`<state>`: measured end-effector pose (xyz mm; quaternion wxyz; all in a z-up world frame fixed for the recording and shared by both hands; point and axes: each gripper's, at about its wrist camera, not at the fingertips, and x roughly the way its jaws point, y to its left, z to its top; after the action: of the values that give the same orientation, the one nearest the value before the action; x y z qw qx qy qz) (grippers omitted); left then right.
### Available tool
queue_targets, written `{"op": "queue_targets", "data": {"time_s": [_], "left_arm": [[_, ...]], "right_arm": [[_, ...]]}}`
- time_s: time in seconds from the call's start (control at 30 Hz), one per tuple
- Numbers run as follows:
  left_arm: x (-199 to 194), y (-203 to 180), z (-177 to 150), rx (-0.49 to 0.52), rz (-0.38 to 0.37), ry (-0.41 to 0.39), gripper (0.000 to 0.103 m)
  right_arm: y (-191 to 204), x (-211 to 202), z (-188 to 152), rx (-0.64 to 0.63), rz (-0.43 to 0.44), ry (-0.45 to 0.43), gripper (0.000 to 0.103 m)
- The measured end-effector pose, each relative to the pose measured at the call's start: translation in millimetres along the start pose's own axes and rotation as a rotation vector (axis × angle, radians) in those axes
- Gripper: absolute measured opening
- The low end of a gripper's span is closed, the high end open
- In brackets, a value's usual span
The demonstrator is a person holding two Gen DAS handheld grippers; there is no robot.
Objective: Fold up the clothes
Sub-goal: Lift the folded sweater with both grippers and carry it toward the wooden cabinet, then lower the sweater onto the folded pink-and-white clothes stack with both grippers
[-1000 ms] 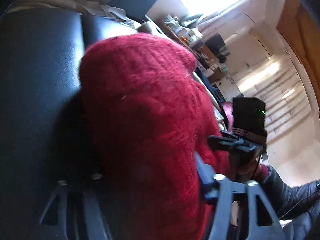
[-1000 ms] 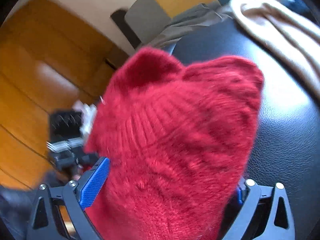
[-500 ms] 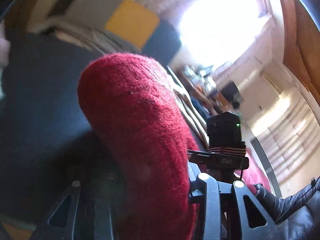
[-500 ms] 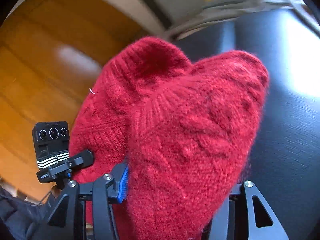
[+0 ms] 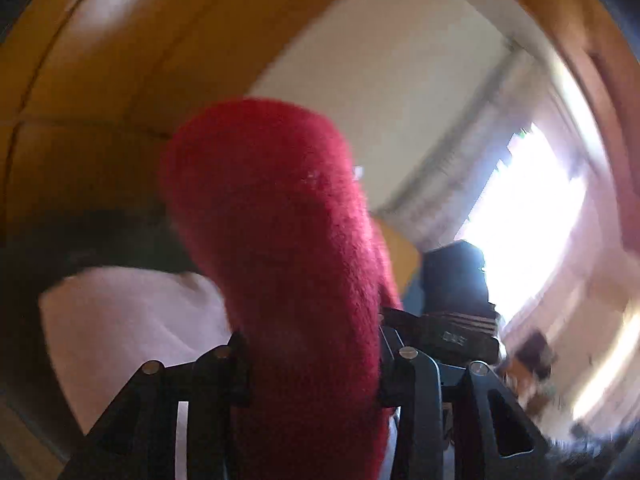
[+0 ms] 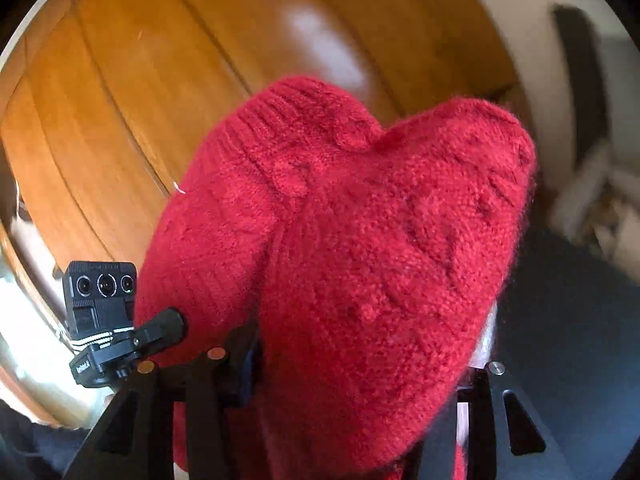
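A red knitted sweater (image 5: 280, 240) fills the middle of the left wrist view, lifted in the air. My left gripper (image 5: 312, 354) is shut on a thick fold of it, and the fingertips are buried in the wool. In the right wrist view the same sweater (image 6: 380, 240) bulges in two lobes, with a ribbed hem at the upper left. My right gripper (image 6: 360, 364) is shut on that bunch. Each view shows the other gripper's black camera block (image 5: 456, 292) (image 6: 100, 300) close beside the sweater.
Brown wooden panelling (image 6: 160, 80) stands behind the sweater. A black leather seat (image 6: 560, 320) lies at the lower right, a pale cloth (image 5: 128, 320) at the lower left, a bright window (image 5: 528, 220) to the right. A person's dark sleeve (image 6: 36, 444) shows at the bottom left.
Both grippers have risen and swung away from the black seat with the sweater, so wooden panels and wall now fill the background. The right jaws have closed in on the knit.
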<state>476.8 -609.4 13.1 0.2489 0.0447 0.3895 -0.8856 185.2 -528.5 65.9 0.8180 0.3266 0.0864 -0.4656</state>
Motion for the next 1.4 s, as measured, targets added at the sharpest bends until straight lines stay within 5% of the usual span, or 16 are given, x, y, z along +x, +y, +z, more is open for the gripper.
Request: {"op": "queue_targets", "data": {"time_s": [0.13,0.17,0.23,0.27,0.33,0.53,0.6,0.77,0.87,0.93,1.0,1.07,1.23,1.3,1.4], "left_arm": [[48.7,102.9,-23.5,-0.291,0.213,0.167,0.040],[50.9,115.0,-34.7,-0.320,0.191,0.159,0.040],[50.2,120.0,-46.8,-0.303,0.153,0.117,0.041],[51.7,113.8,-45.2,-0.263,0.175,0.117,0.042],[54.8,103.4,-41.0,-0.203,0.213,0.116,0.044],[32.1,76.0,-12.4,-0.129,0.357,0.049,0.048],[13.3,61.5,-4.6,-0.072,0.431,0.003,0.046],[2.0,8.1,15.7,0.081,0.440,-0.146,0.048],[49.9,-12.7,24.6,0.152,0.414,-0.095,0.048],[82.5,-6.5,30.0,0.160,0.433,0.025,0.048],[111.8,14.8,30.7,0.155,0.478,0.133,0.047],[125.1,26.9,21.1,0.204,0.509,0.146,0.036],[128.5,23.8,19.2,0.215,0.514,0.117,0.036],[151.5,15.5,13.5,0.270,0.546,0.107,0.036],[136.5,2.5,6.2,0.273,0.521,0.081,0.038]], "right_arm": [[-19.6,87.6,20.1,-0.016,-0.106,0.177,0.051],[-33.3,112.2,10.6,-0.002,-0.161,0.257,0.051],[-64.0,153.7,-19.1,0.035,-0.211,0.368,0.068],[-74.8,153.6,-24.9,0.091,-0.172,0.328,0.078],[-86.6,148.5,-30.5,0.169,-0.095,0.267,0.080],[-63.9,126.8,-16.2,0.122,-0.145,0.216,0.086],[-44.4,105.7,-7.3,0.040,-0.205,0.164,0.086],[-7.4,69.7,18.9,-0.244,-0.304,0.028,0.086],[2.6,74.7,21.9,-0.355,-0.244,0.081,0.086],[3.2,59.3,-14.0,-0.379,-0.223,0.158,0.086],[-13.3,80.0,-48.5,-0.320,-0.225,0.298,0.086],[-25.1,102.3,-79.2,-0.241,-0.242,0.385,0.087],[-23.3,100.3,-113.8,-0.151,-0.239,0.247,0.088],[-22.4,100.3,-116.2,-0.133,-0.251,0.224,0.088],[-16.6,101.2,-115.5,-0.170,-0.287,0.233,0.088]]}}
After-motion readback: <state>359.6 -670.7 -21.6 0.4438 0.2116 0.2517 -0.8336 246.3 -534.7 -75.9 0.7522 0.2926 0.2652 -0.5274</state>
